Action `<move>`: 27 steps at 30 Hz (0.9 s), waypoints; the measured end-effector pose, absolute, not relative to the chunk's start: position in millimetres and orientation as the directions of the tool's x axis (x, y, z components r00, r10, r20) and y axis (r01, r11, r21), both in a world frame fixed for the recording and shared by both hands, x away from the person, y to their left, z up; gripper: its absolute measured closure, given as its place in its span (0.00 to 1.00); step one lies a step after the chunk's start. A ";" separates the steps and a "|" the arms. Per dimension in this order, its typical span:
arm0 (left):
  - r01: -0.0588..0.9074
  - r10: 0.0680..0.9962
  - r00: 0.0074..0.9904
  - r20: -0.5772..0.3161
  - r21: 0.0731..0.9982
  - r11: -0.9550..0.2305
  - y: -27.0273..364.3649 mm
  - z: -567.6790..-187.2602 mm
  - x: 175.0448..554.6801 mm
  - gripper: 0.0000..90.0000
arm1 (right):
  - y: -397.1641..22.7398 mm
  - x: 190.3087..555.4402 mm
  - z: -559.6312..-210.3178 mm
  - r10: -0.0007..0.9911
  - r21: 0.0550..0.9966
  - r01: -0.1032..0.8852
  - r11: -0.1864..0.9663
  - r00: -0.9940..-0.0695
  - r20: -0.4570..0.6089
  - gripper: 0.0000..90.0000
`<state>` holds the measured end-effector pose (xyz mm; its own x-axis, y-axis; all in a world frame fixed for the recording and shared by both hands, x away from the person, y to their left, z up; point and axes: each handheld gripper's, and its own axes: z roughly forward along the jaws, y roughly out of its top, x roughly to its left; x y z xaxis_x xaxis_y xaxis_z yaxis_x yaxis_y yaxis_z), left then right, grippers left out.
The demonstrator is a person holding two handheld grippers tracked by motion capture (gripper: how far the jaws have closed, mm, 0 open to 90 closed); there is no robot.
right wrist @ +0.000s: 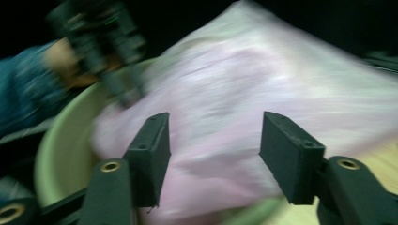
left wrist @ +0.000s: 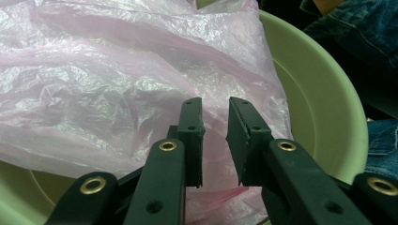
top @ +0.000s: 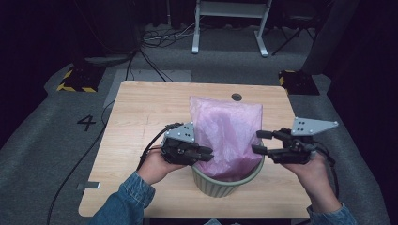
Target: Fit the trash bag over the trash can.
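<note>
Bag (top: 227,133) of pink plastic rises from the green bin (top: 225,186) between both tools: left hand-held gripper (top: 206,153) nearly pinching its side, right hand-held gripper (top: 257,142) wide, just beside it.

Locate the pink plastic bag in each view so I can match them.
High view: pink plastic bag at centre, standing up out of the green bin.
Left gripper view: bag across the left and centre, behind the jaws.
Right gripper view: bag, blurred, across centre and right.
Shared landmark: the green bin's rim.
</note>
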<state>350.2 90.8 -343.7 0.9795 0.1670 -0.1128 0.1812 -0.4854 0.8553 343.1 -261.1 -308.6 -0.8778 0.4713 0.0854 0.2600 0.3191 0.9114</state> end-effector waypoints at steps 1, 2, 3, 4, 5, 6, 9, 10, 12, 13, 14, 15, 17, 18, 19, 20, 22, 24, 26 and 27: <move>0.183 0.165 0.979 -0.115 0.856 -0.485 91.0 -344.1 350.2 0.84 | -265.9 347.0 -308.0 0.501 0.915 0.273 0.296 -0.860 0.094 0.45; 0.186 0.165 0.979 -0.120 0.855 -0.484 91.4 -344.6 350.2 0.84 | -269.5 350.5 -308.2 0.534 0.918 0.287 0.275 -0.839 0.102 0.43; 0.185 0.161 0.980 -0.121 0.854 -0.486 92.0 -345.1 350.1 0.85 | -271.5 353.9 -309.3 0.561 0.918 0.296 0.264 -0.822 0.104 0.42; 0.183 0.159 0.980 -0.119 0.853 -0.489 92.4 -345.9 349.7 0.85 | -272.3 357.3 -311.0 0.576 0.916 0.306 0.260 -0.811 0.108 0.42; 0.184 0.158 0.980 -0.121 0.850 -0.493 92.7 -346.4 349.2 0.85 | -272.1 360.8 -313.0 0.582 0.912 0.320 0.256 -0.805 0.119 0.41; 0.183 0.158 0.980 -0.119 0.847 -0.499 92.9 -346.7 348.6 0.85 | -270.7 364.0 -314.7 0.588 0.907 0.333 0.258 -0.799 0.126 0.40; 0.181 0.150 0.981 -0.121 0.849 -0.497 94.3 -346.8 346.9 0.86 | -264.7 372.0 -318.7 0.605 0.900 0.346 0.267 -0.787 0.123 0.40; 0.177 0.144 0.982 -0.120 0.849 -0.498 94.8 -346.6 346.6 0.86 | -263.1 375.4 -319.8 0.609 0.897 0.354 0.266 -0.783 0.129 0.40; 0.171 0.133 0.984 -0.120 0.851 -0.496 95.9 -346.3 345.4 0.87 | -261.1 381.4 -321.4 0.618 0.888 0.380 0.260 -0.772 0.149 0.43; 0.171 0.133 0.984 -0.120 0.852 -0.495 96.5 -346.3 344.8 0.87 | -260.2 385.9 -322.7 0.617 0.881 0.401 0.253 -0.768 0.173 0.45; 0.169 0.129 0.984 -0.120 0.851 -0.497 97.1 -346.2 344.6 0.88 | -259.6 389.4 -323.6 0.618 0.874 0.418 0.247 -0.763 0.190 0.46; 0.168 0.127 0.985 -0.120 0.852 -0.497 97.8 -346.2 344.4 0.88 | -258.7 392.6 -324.4 0.616 0.869 0.432 0.242 -0.760 0.207 0.49; 0.172 0.132 0.984 -0.122 0.855 -0.489 99.0 -346.3 344.4 0.88 | -256.7 398.0 -325.2 0.609 0.858 0.452 0.246 -0.761 0.226 0.59; 0.171 0.133 0.984 -0.121 0.857 -0.486 100.0 -346.0 344.8 0.88 | -255.4 400.1 -325.2 0.595 0.852 0.459 0.253 -0.768 0.237 0.67; 0.174 0.139 0.983 -0.122 0.860 -0.480 101.1 -345.6 344.8 0.88 | -253.8 401.2 -324.7 0.577 0.849 0.461 0.258 -0.779 0.247 0.76; 0.176 0.146 0.982 -0.120 0.864 -0.472 102.5 -344.8 344.9 0.87 | -252.1 400.9 -323.8 0.566 0.851 0.453 0.266 -0.788 0.243 0.82; 0.177 0.154 0.981 -0.118 0.871 -0.458 105.5 -342.7 345.7 0.83 | -248.0 396.8 -320.5 0.534 0.863 0.411 0.295 -0.820 0.208 0.93; 0.171 0.172 0.980 -0.102 0.873 -0.456 107.7 -339.7 345.9 0.82 | -242.7 389.6 -316.3 0.496 0.877 0.347 0.331 -0.855 0.151 0.97; 0.161 0.175 0.981 -0.089 0.875 -0.457 108.9 -335.0 347.1 0.81 | -237.3 381.2 -312.5 0.455 0.889 0.280 0.361 -0.885 0.094 0.97; 0.160 0.177 0.980 -0.087 0.876 -0.455 108.9 -332.4 347.4 0.80 | -234.4 376.8 -310.7 0.436 0.892 0.251 0.376 -0.898 0.069 0.97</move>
<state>347.4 108.9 -332.4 0.9804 0.1767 -0.0870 0.1597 -0.4546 0.8763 376.8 -234.4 -310.7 -0.8975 0.4356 0.0685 0.2508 0.3763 0.8919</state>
